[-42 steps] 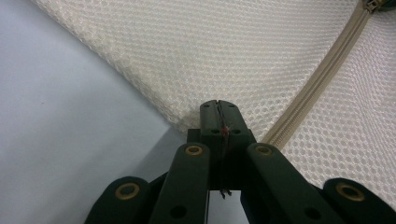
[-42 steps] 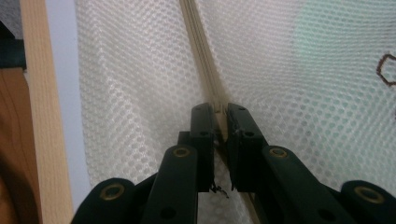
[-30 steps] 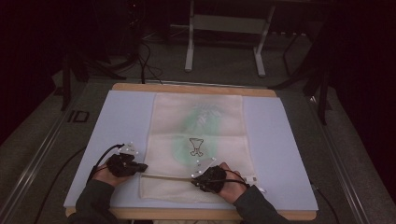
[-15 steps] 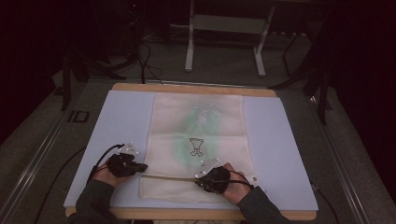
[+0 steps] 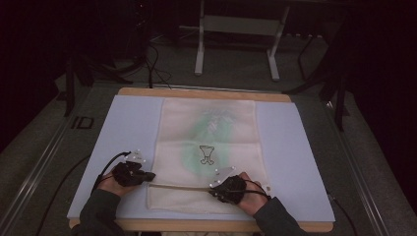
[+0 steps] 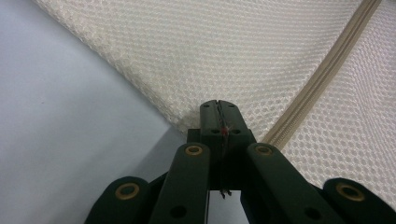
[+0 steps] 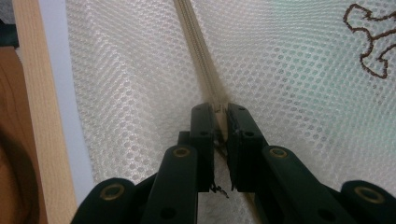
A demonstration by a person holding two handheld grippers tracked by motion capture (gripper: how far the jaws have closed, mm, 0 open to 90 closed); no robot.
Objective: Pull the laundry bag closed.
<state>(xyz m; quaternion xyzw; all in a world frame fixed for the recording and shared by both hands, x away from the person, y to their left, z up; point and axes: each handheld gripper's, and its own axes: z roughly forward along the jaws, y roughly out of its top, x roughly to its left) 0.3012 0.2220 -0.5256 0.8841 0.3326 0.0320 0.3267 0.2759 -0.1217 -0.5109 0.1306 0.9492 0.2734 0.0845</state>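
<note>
A cream mesh bag lies flat on the light blue mat, with a green garment showing through it and a small brown figure on its front. A zipper runs across the bag near its front end. My left gripper sits at the bag's left edge by the zipper's end. In the left gripper view its jaws are pressed together on the puckered mesh edge. My right gripper is farther right on the zipper line, and its jaws pinch the zipper.
The mat covers a wooden table whose front edge lies close beside my right gripper. Metal stand legs and cables are on the dark floor beyond the table's far edge.
</note>
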